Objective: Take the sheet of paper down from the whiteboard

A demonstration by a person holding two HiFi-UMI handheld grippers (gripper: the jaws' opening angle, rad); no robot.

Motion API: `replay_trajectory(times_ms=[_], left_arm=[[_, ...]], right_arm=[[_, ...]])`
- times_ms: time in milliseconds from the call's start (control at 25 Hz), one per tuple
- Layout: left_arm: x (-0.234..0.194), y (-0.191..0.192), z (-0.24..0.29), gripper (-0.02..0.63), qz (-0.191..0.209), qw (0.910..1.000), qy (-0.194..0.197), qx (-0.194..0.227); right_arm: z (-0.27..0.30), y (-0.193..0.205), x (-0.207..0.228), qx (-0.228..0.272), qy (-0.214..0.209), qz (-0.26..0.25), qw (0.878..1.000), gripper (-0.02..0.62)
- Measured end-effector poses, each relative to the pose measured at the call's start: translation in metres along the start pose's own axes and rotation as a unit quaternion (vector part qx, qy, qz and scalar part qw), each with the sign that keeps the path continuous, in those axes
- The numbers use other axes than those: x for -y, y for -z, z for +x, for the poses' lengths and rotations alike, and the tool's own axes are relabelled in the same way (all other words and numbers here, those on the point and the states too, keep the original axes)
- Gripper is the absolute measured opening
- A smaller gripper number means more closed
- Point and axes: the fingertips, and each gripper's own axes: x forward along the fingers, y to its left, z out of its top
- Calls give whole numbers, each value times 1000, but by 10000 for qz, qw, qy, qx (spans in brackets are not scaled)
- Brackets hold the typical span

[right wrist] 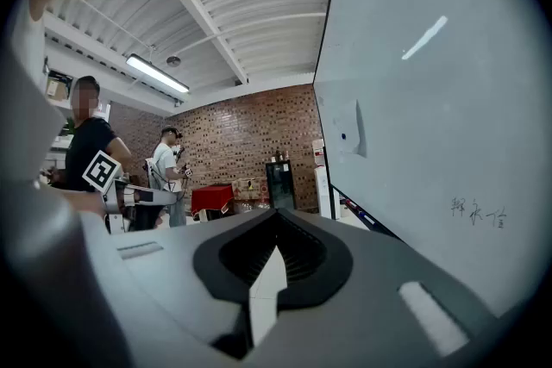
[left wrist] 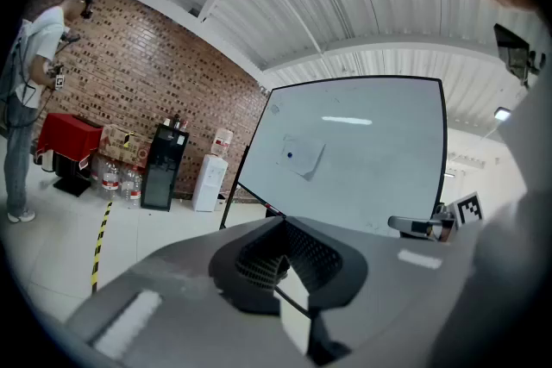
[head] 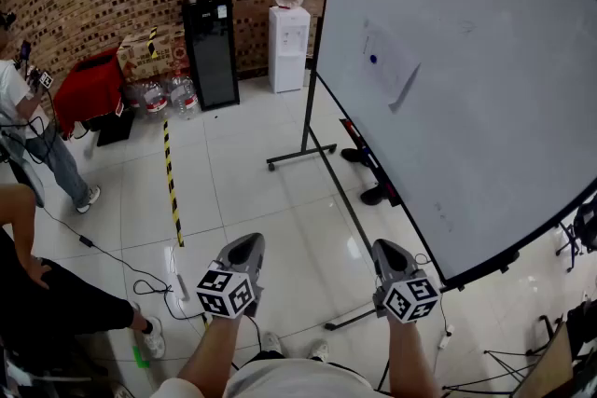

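Both claws are closed with nothing in them. The left gripper (head: 248, 244) has its jaws pressed together to a thin seam in its own view, and the right gripper (head: 388, 249) shows the same narrow seam. Neither touches anything. The two are held side by side at the near edge of the scene, over the pale tiled floor (head: 252, 191), well short of the board. The sheet of paper (head: 390, 70) hangs on the whiteboard (head: 494, 79) to the far right, high on its face, and a single blue magnet (head: 373, 60) near its upper left corner pins it. The sheet's lower right edge lifts away from the surface. In count there are two grippers, one sheet, one magnet and one whiteboard on a wheeled stand. Against the far brick wall stand one black cabinet (head: 211, 51) and one white water dispenser (head: 288, 47), and one table under a red cloth (head: 90, 89) stands to their left. One yellow-and-black stripe (head: 171, 186) runs along the floor. Two other people show at the left: one stands far off (head: 28, 121) and one sits near (head: 51, 298).
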Motion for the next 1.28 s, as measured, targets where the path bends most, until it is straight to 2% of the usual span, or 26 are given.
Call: replay_trajectory(times_ms=[440,680,880,1080,1280], left_arm=[[-65,-16,-6,2,-12,10000,2,84],[-83,-36,14,2,115,9997,-21,202],[-90,-55,63,2,282,9994,106,177],[-101,-83,142,2,399,9989,128,228],[-104,-132,236,2,548,9974,226,401]], right_arm=[[54,-9,-38,-6,43,-185,9998,7],[84,-24,-29,35,31,-321,9995,6],[118,-44,0,239,71,-282,9993,6],[168,-69,50,422,67,-242,9988,6],[228,-123,105,684,112,-314,9971,6]])
